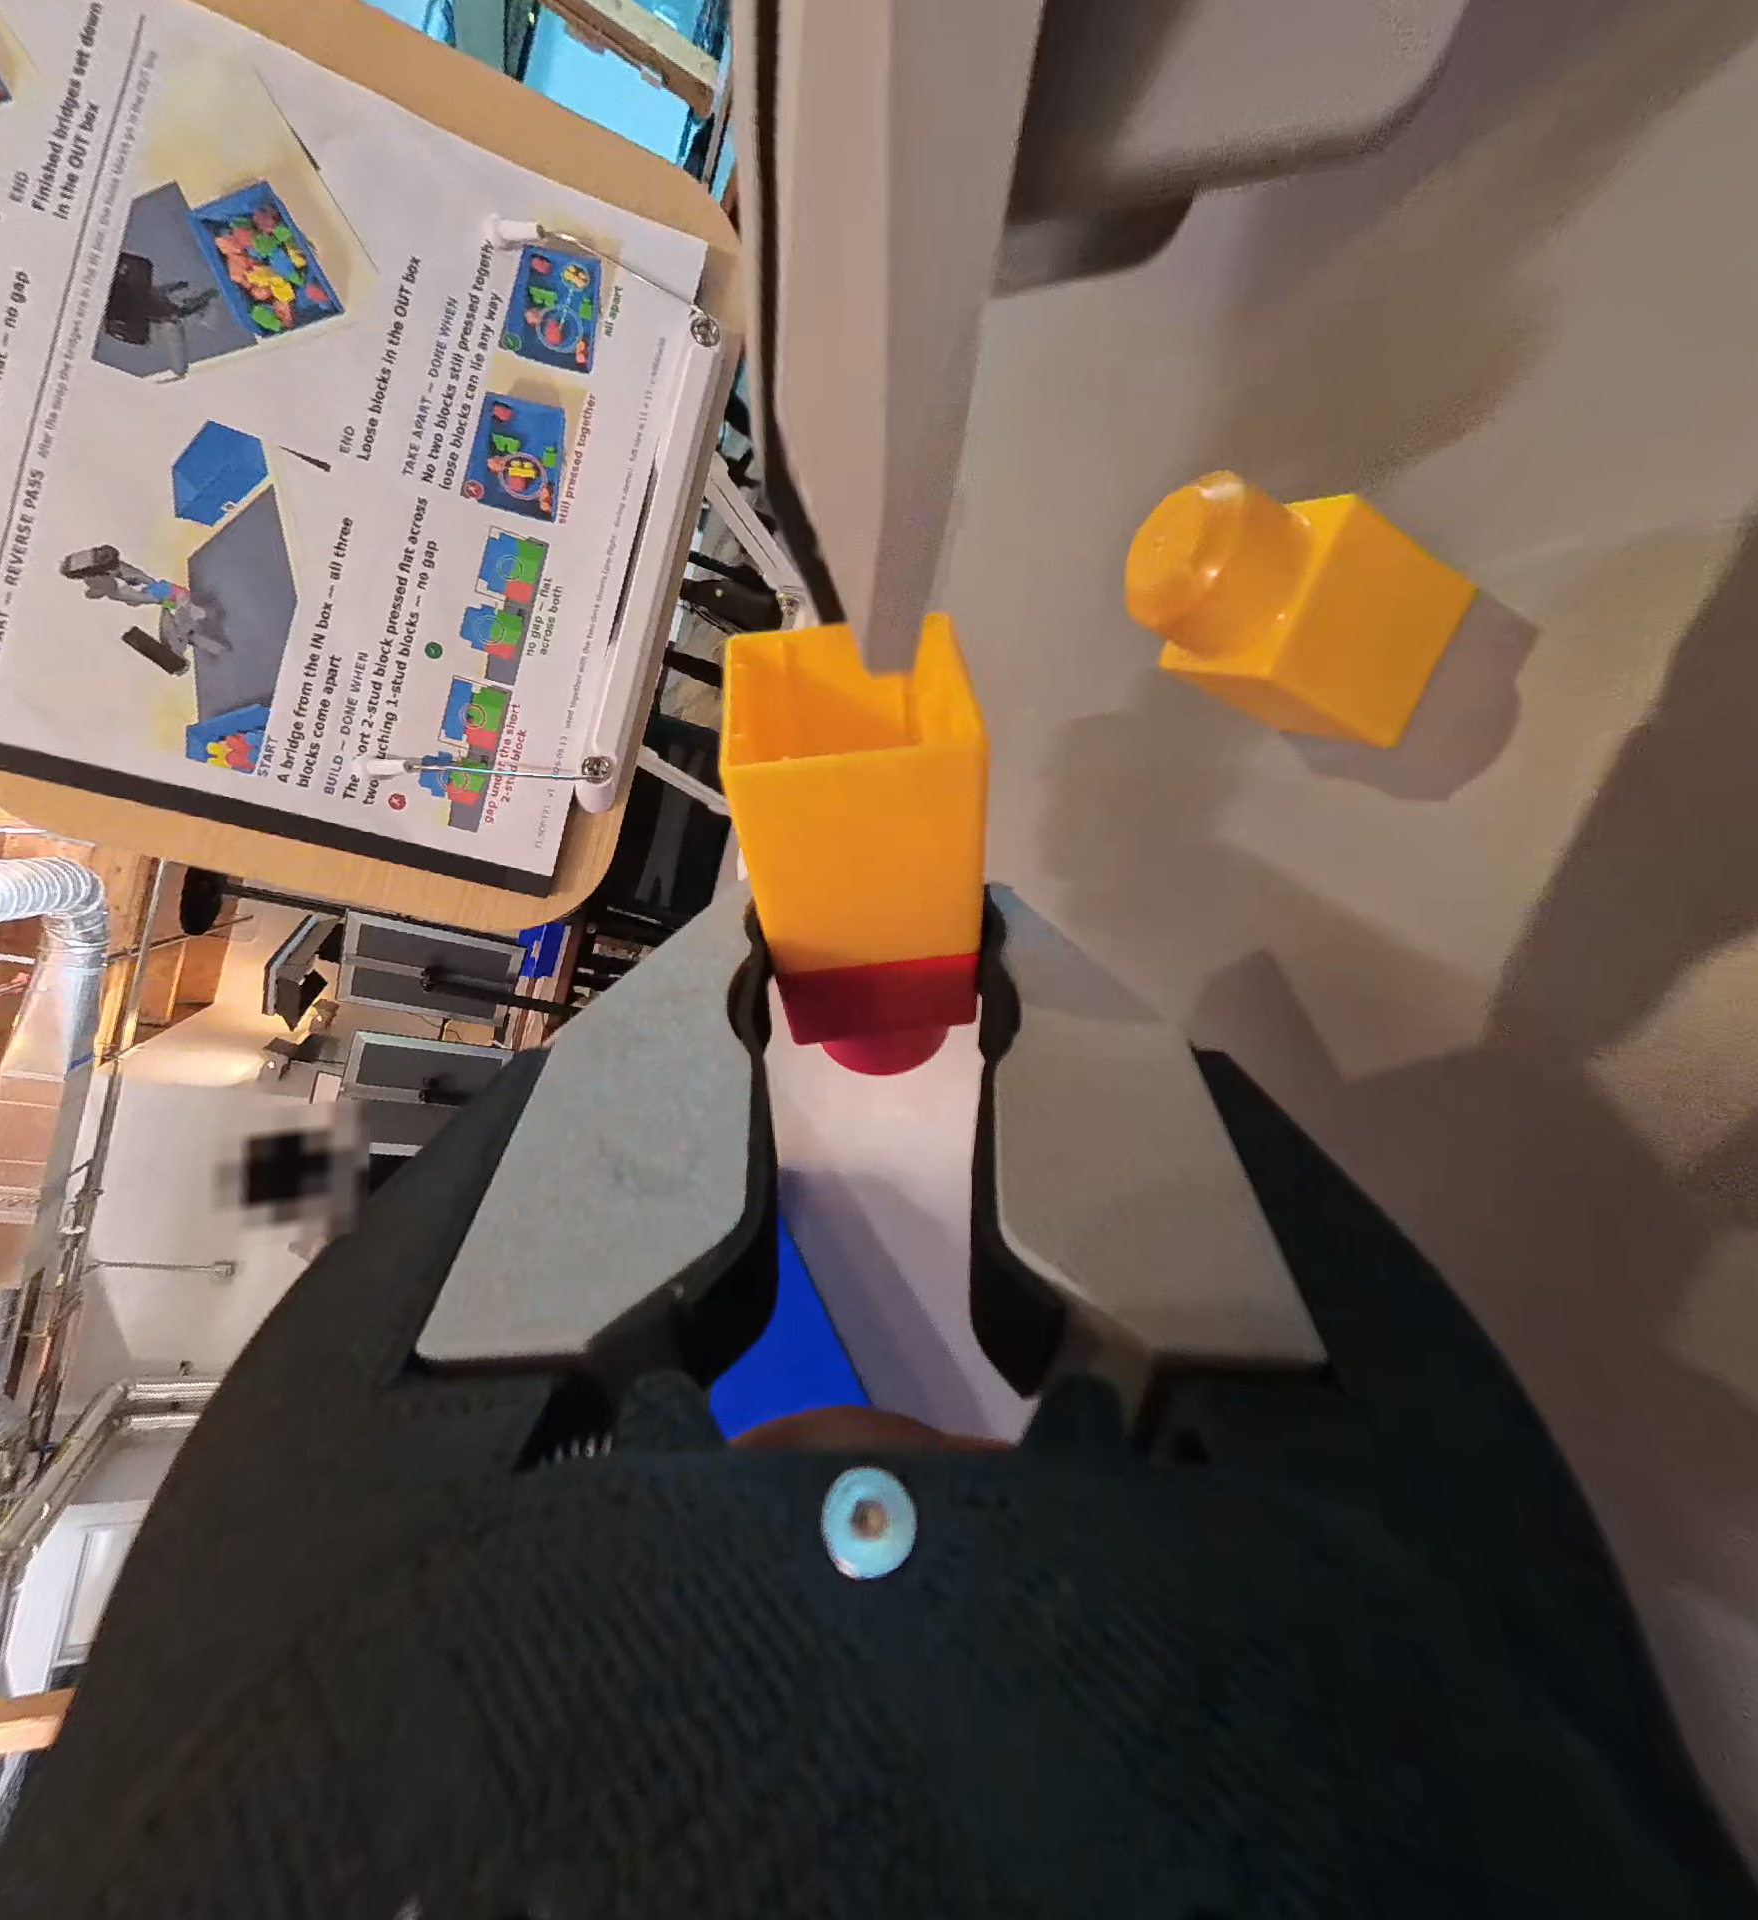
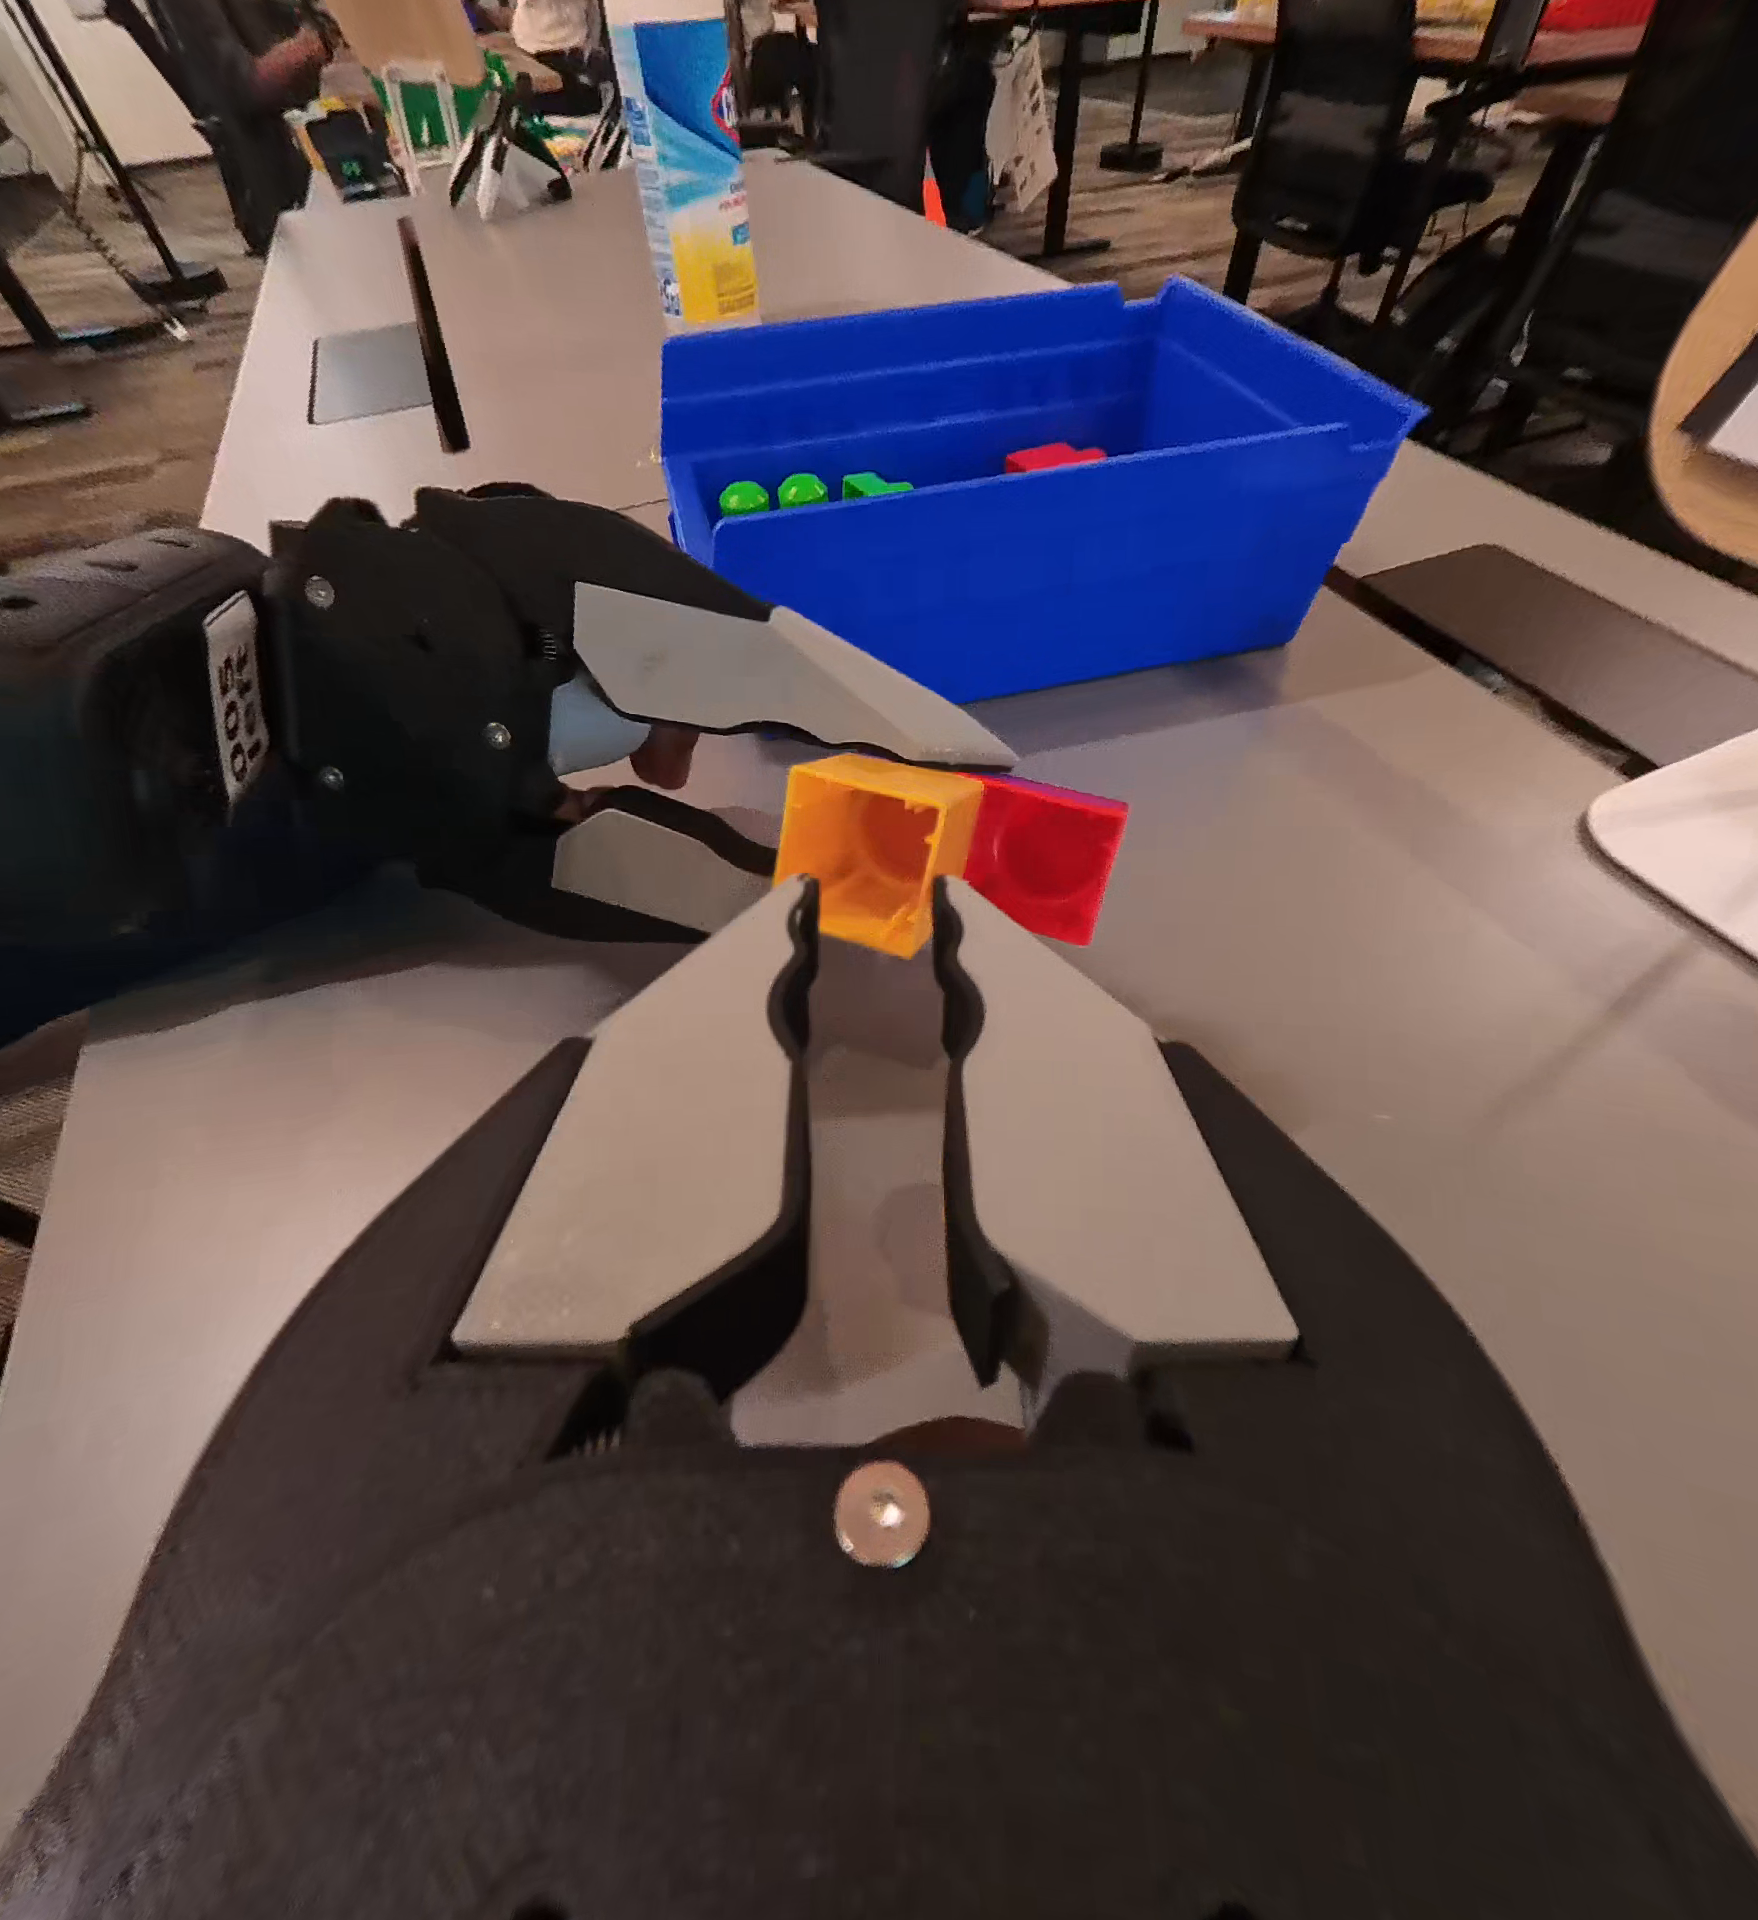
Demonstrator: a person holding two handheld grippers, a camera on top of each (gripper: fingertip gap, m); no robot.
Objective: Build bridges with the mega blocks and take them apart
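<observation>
Both tongs meet at one block stack: left gripper clamped on the red block with a yellow block stuck on it, held above the grey table. Right gripper has its fingertips part open around the yellow block's hollow end. Another yellow block lies loose. Far right, a glossy blue plastic bin holds green and red pieces.
</observation>
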